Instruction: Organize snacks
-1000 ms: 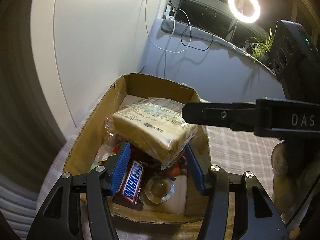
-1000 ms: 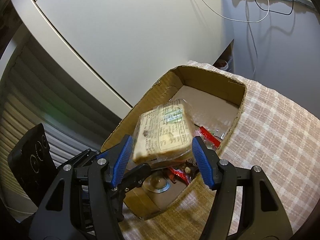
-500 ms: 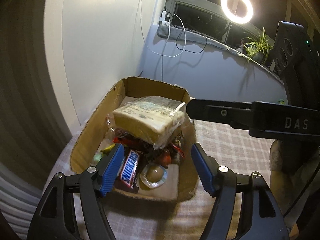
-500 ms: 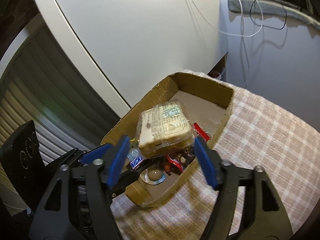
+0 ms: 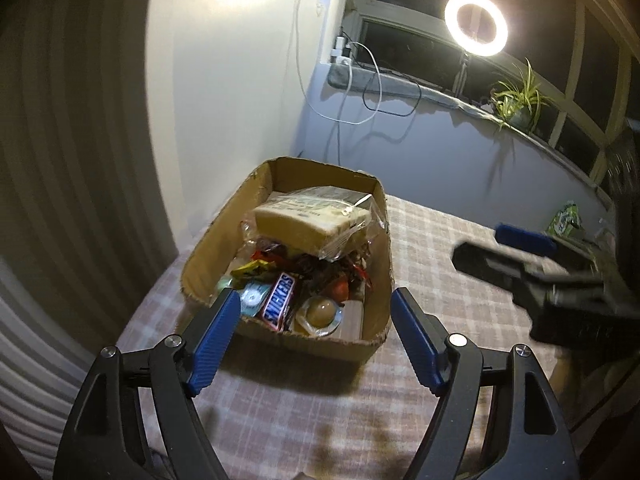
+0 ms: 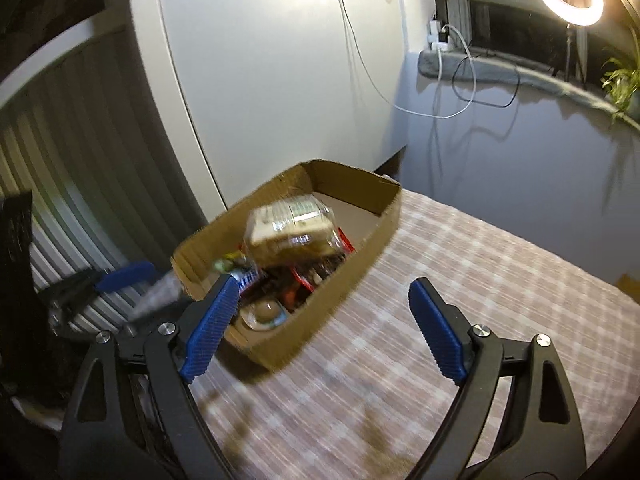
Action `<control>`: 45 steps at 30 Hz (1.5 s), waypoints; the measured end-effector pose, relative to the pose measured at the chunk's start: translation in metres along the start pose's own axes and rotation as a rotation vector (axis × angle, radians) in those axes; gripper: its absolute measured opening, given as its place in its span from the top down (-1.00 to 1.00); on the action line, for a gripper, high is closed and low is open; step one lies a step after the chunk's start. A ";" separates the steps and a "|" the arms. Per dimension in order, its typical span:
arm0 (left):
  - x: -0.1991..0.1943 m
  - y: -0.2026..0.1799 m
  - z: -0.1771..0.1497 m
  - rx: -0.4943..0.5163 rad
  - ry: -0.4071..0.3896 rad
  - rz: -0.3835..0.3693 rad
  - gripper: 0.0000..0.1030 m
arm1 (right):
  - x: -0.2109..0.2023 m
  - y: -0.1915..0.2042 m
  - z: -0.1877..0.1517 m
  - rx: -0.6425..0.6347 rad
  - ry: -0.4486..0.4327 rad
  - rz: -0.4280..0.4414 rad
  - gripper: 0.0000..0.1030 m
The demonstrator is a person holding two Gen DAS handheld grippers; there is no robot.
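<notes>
Now | crinkly wrapped bread (image 5: 310, 226) (rectangular) | atop snacks | cardboard box (image 5: 208, 248)

Glowing ring light (image 5: 476, 24) at dark windows (image 5: 404, 46) — white wall (image 5: 224, 92), checked tablecloth (image 5: 452, 272) below

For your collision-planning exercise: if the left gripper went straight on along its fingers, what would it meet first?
Probably the near wall of the brown cardboard box, which lies between the opening, empty jaws of the left gripper; depth is uncertain.
</notes>
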State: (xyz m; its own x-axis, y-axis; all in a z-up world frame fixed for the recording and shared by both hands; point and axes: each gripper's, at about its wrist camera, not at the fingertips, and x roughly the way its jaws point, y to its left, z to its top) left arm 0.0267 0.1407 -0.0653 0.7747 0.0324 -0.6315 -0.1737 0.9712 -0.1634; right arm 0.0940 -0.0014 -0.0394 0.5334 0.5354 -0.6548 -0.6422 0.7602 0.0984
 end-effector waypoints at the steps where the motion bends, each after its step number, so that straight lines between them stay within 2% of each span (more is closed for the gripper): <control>1: -0.002 0.000 -0.001 -0.007 -0.003 0.002 -0.50 | -0.004 0.002 -0.005 -0.006 -0.003 -0.012 -0.74; 7: -0.016 -0.001 -0.001 -0.014 -0.029 0.027 -0.51 | -0.017 0.005 -0.019 -0.026 -0.006 -0.042 -0.74; 18: -0.030 -0.010 0.000 0.010 -0.067 0.051 -0.51 | -0.040 0.006 -0.018 -0.013 -0.058 -0.046 -0.75; 45: -0.059 -0.032 -0.013 0.039 -0.114 0.013 -0.56 | -0.074 0.015 -0.036 -0.016 -0.083 -0.100 -0.76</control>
State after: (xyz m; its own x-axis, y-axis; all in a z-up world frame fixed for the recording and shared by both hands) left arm -0.0216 0.1048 -0.0326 0.8372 0.0699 -0.5425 -0.1625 0.9788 -0.1245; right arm 0.0253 -0.0432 -0.0165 0.6383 0.4864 -0.5967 -0.5921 0.8055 0.0233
